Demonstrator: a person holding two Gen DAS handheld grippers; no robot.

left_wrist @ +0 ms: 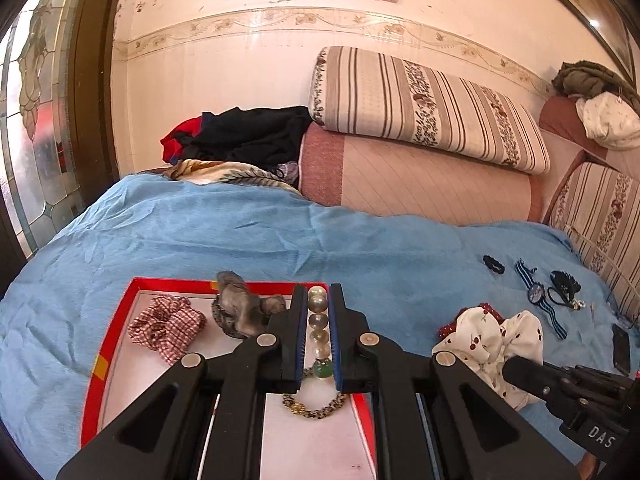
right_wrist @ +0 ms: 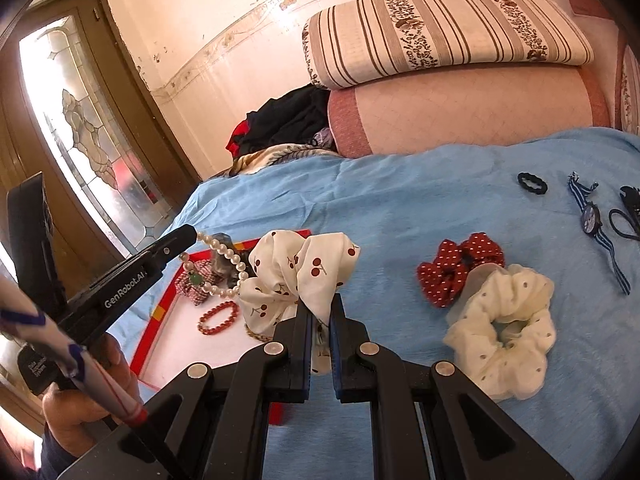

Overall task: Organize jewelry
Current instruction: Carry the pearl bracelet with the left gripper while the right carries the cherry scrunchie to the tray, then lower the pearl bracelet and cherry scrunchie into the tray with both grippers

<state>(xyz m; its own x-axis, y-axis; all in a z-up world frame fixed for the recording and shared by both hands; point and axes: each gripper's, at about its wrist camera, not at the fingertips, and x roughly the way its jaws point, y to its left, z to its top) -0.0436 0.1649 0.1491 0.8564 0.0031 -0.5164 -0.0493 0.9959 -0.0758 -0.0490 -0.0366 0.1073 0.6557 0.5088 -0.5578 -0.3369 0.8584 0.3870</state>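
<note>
Blue bedspread (left_wrist: pixel 240 232) carries the red-rimmed tray (left_wrist: pixel 116 312) at its near edge. Left gripper (left_wrist: pixel 319 328) clamps the pearl bracelet (left_wrist: pixel 318 320) above the tray; right gripper (right_wrist: pixel 320 320) pinches the cherry-print scrunchie (right_wrist: pixel 296 276) beside the tray's right rim. Both loads hang loose, so the dangling beads could snag the scrunchie or drop outside the rim.

The red tray (left_wrist: pixel 105 364) is running under the left gripper (left_wrist: pixel 318 332), which is hiding its near-right corner; the lower edge is cutting its near rim. The cherry scrunchie (right_wrist: pixel 304 272) is covering a gold chain (right_wrist: pixel 256 334); the right edge is cropping a black hair tie (right_wrist: pixel 624 220)
</note>
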